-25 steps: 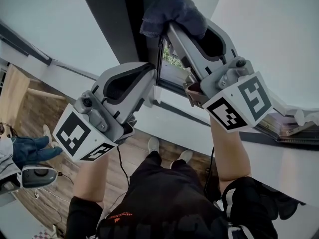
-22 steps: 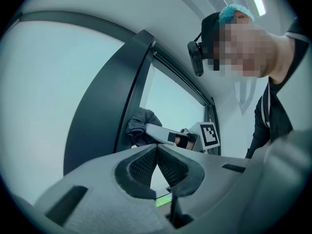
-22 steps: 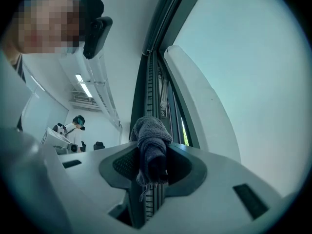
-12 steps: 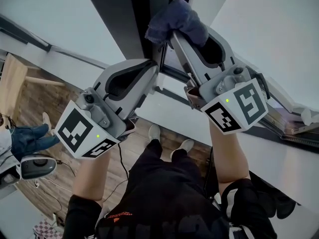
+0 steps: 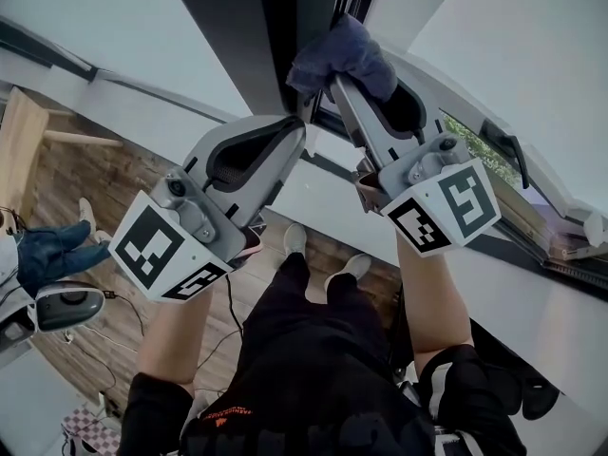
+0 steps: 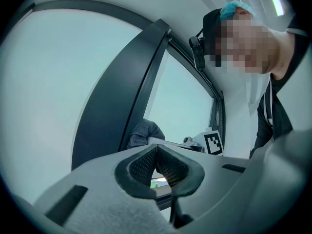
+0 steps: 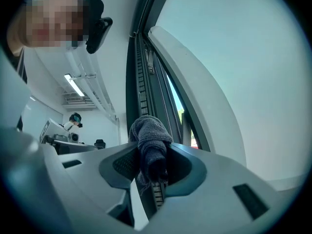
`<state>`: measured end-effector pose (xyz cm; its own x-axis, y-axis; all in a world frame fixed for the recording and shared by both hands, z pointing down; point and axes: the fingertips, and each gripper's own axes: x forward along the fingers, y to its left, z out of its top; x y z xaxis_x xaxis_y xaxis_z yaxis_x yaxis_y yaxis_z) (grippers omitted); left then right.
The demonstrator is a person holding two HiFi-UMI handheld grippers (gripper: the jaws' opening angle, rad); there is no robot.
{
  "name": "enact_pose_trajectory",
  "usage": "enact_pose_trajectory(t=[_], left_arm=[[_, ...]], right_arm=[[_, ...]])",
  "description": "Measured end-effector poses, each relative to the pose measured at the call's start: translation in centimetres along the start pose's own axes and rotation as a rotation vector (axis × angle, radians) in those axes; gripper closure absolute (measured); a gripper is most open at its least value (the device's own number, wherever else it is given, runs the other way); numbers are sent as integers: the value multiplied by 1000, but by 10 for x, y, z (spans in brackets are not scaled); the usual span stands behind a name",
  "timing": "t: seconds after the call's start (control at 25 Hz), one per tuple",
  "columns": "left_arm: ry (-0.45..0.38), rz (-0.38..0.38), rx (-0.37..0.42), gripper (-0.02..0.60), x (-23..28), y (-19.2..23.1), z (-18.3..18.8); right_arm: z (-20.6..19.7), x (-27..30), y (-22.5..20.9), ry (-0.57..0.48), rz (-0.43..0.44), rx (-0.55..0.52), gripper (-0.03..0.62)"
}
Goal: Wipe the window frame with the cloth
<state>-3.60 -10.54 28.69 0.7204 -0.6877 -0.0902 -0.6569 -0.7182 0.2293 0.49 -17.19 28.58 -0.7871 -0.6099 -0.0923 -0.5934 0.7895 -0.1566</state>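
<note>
Right gripper (image 7: 152, 165): jaws clamped on the dark blue-grey terry cloth (image 7: 149, 130). The gap is only as wide as the fabric.
- The cloth is pinched between the pads right at the tips. The main wad bulges out past and above the tips, and a short frayed tail hangs back down between the jaws.
- In the head view the wad caps the end of the gripper and hides both fingertips.
- The wad sits against the dark grey metal window frame (image 5: 271, 36), at the edge where the frame meets the sash. In the right gripper view it lies directly over the frame's ribbed track. It looks like contact, but I can't confirm how hard it presses.

Left gripper (image 6: 156, 148): jaws closed, pad tips meeting, with nothing between them.
- It is held lower than the right gripper and on its left, with its tip near the same frame upright.
- It is clear of the cloth. From its own camera the wad shows beyond the tips, up and to the left, against the dark upright.

Both marker cubes face the head camera. Below the grippers are the person's legs and a brown wooden plank floor (image 5: 66, 179).
</note>
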Motion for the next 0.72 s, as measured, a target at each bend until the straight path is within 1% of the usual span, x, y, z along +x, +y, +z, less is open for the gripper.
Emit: enact_pose_trajectory(t=[0.72], left_arm=[[60, 37, -84, 560, -3, 17, -54]], right_arm=[[-92, -5, -19, 114, -30, 100, 465]])
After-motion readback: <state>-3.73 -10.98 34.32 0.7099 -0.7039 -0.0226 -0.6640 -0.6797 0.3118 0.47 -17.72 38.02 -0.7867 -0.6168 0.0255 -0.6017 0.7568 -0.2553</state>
